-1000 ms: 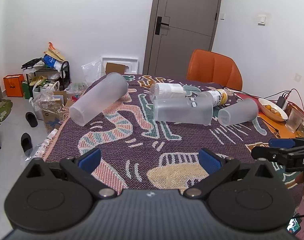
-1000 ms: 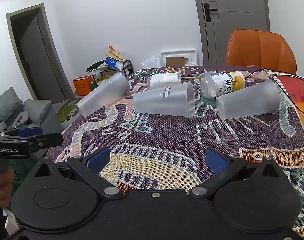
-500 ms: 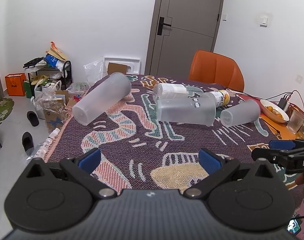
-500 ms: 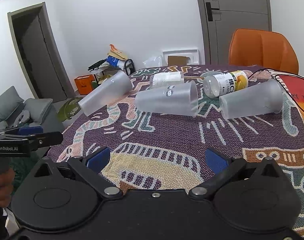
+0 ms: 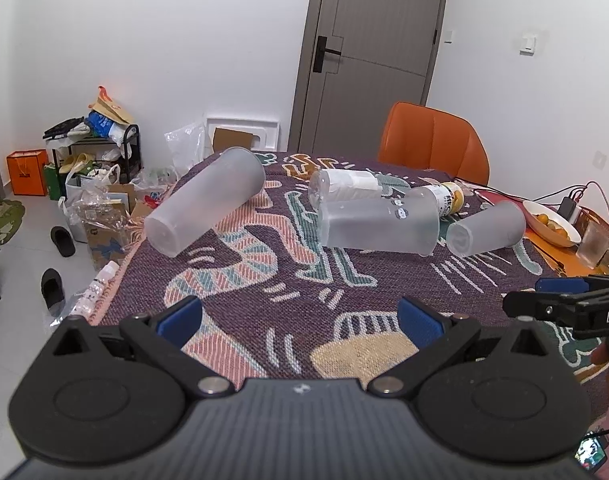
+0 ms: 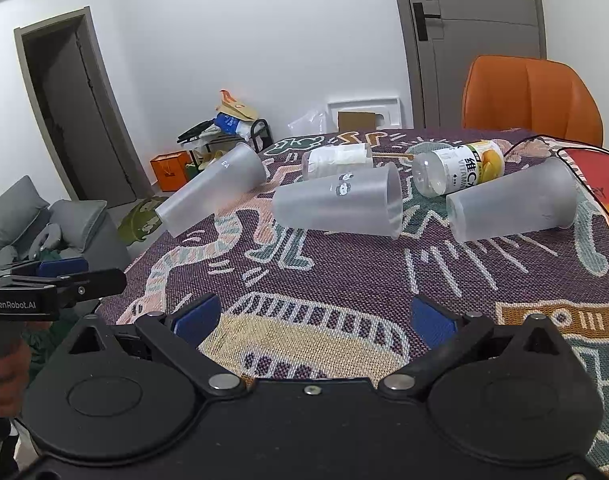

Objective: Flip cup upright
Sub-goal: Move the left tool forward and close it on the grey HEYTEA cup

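Three frosted plastic cups lie on their sides on the patterned cloth: a left cup [image 5: 208,202] [image 6: 214,192], a middle cup with small face marks [image 5: 378,224] [image 6: 338,206], and a right cup [image 5: 486,228] [image 6: 512,204]. My left gripper [image 5: 300,322] is open and empty, near the table's front edge, well short of the cups. My right gripper [image 6: 314,318] is open and empty, also short of them. Each gripper shows in the other's view, the right one [image 5: 564,300] and the left one [image 6: 60,276].
Two bottles lie behind the cups: a white-labelled one [image 5: 344,186] [image 6: 338,160] and a vitamin drink bottle [image 6: 460,168] [image 5: 448,198]. An orange chair [image 5: 432,142] stands at the far side. A bowl of fruit [image 5: 550,222] and cables sit at the right edge. Floor clutter lies left.
Both grippers have drifted slightly; the cups sit a little lower and closer in both views. Nothing was taken hold of and the cups have not moved.
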Demonstrator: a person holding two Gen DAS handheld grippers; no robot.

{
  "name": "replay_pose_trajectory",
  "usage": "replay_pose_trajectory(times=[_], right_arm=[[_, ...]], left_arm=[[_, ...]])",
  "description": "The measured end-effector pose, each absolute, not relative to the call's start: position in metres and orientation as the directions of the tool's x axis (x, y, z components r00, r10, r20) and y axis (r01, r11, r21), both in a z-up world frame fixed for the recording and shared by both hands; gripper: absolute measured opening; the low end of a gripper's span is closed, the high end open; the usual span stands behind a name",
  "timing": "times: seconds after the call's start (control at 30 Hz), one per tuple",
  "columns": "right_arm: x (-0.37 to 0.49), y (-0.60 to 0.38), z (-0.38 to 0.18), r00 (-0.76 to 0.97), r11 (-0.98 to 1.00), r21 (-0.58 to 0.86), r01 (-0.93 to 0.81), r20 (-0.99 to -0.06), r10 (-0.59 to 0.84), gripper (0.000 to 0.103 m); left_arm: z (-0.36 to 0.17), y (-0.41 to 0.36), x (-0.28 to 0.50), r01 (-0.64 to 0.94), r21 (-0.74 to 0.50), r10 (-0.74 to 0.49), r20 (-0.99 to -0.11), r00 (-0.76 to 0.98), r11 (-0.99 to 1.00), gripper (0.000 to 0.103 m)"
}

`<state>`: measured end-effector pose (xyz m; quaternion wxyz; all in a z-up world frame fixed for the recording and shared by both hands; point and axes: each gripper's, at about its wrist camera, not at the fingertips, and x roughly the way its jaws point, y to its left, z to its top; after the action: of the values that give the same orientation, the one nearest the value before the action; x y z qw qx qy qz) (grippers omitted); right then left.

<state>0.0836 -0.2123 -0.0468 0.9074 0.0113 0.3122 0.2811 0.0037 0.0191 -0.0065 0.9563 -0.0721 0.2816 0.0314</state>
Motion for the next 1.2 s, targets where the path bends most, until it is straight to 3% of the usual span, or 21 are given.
replay_pose_trajectory(times=[0.6,1.2], right_arm=[[0.134,-0.203,-0.061,0.636,0.848,0.249,-0.468,-0.572,0.519,0.103],[0.183,-0.207,-0.077,0.612,0.854,0.31,-0.418,-0.599,0.517,0.103]], left_arm=[[-0.013,0.068,0.07,-0.138,-0.115,0.054,-0.548,0.835,0.984,0.101],[-0.02,0.094,0.159,-0.093,0.042,0.099,-0.601,0.793,0.995,0.099]])
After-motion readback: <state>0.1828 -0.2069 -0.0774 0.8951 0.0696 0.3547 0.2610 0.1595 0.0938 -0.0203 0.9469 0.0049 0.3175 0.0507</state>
